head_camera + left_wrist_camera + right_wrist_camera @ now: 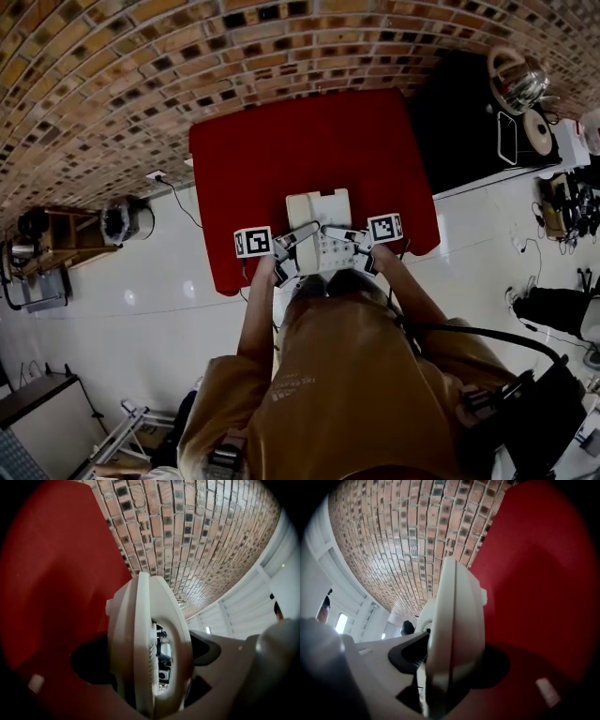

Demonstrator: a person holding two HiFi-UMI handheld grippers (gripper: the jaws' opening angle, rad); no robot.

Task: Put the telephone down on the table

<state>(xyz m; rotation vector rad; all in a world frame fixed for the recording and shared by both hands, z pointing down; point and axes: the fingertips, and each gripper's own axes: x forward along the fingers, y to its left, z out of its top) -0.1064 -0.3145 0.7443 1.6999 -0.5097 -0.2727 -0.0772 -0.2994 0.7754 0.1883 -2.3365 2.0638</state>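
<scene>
Cream telephone sits over the near half of the red table, keypad end toward the person. Can't tell if its base touches the table or hangs just above it. 2 tools on it, 1 per side, both at the near end. Left tool is clamped on the telephone's left side; in the left gripper view the body stands edge-on between the 2 jaws, both pressed against it. Right tool is clamped on the right side; same edge-on look in the right gripper view, jaws tight on the casing. Marker cubes on the tools sit just outside the telephone's left and right edges. Brick wall behind the table's far edge.
</scene>
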